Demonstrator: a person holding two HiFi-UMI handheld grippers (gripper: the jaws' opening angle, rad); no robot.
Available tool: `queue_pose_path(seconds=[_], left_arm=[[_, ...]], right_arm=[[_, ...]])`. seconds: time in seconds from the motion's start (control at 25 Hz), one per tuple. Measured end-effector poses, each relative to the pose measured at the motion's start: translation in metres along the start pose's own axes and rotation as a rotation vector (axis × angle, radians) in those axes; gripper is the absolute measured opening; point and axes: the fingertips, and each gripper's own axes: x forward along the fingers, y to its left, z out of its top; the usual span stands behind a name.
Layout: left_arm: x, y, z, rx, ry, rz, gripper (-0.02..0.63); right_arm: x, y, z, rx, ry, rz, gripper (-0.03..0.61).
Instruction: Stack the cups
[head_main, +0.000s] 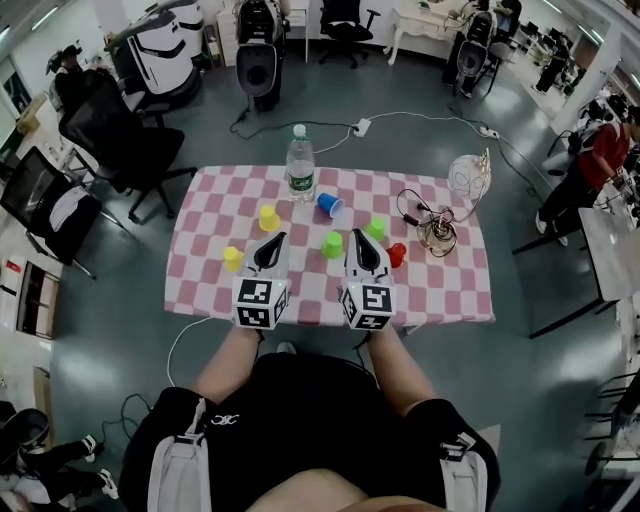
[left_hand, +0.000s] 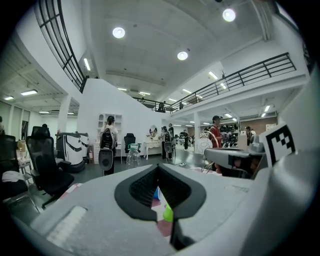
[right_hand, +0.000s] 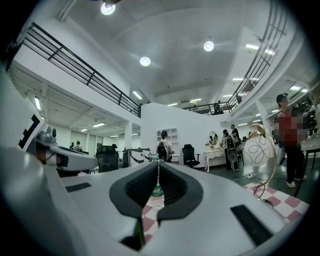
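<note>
In the head view the left gripper (head_main: 276, 239) and the right gripper (head_main: 359, 237) sit side by side over the near half of the checked tablecloth (head_main: 455, 285), both pointing away from the person, jaws brought together and holding nothing. The cups are scattered around the tips. One yellow cup (head_main: 268, 217) stands just ahead of the left jaws and another yellow cup (head_main: 232, 258) lies off their left side. A green cup (head_main: 332, 244) stands between the two grippers, nearer the right one. A second green cup (head_main: 376, 228) is just ahead and right of the right jaws, and a red cup (head_main: 397, 254) is just beside their right flank. A blue cup (head_main: 328, 204) lies tipped on its side farther ahead, near the water bottle (head_main: 300, 165). No cup is stacked yet, so either hand would have to open before taking one. The left gripper view confirms the left gripper (left_hand: 158, 167) closed tip to tip and empty. Below the tips it shows only slivers of the green cup (left_hand: 167, 214) and blue cup (left_hand: 157, 194), ahead and slightly right. The right gripper view shows the right gripper (right_hand: 158, 165) likewise shut on nothing, aimed at the water bottle (right_hand: 157, 192); no cup appears there.
</note>
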Motion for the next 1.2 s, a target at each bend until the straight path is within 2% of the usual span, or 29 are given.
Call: queue_pose_path(seconds=[0.24, 0.28, 0.36, 0.52, 0.8, 1.2], left_arm=[[0.018, 0.008, 0.000, 0.014, 0.015, -0.019, 0.015], [0.020, 0.010, -0.002, 0.011, 0.019, -0.021, 0.015], [0.022, 0.013, -0.005, 0.001, 0.026, -0.024, 0.015], [0.023, 0.021, -0.011, -0.004, 0.034, -0.019, 0.015], [0.021, 0.036, -0.029, -0.035, 0.080, 0.001, 0.015], [0.010, 0.044, -0.050, -0.039, 0.129, 0.004, 0.015]], right_arm=[[0.018, -0.005, -0.003, 0.021, -0.018, -0.018, 0.008], [0.021, -0.004, -0.003, 0.022, -0.026, -0.008, 0.042], [0.028, 0.002, -0.006, 0.013, -0.028, 0.017, 0.156], [0.042, 0.007, -0.028, -0.003, 0.032, 0.028, 0.232], [0.056, 0.006, -0.063, -0.029, 0.084, 0.001, 0.259], [0.064, 0.009, -0.148, -0.036, 0.272, 0.003, 0.270]])
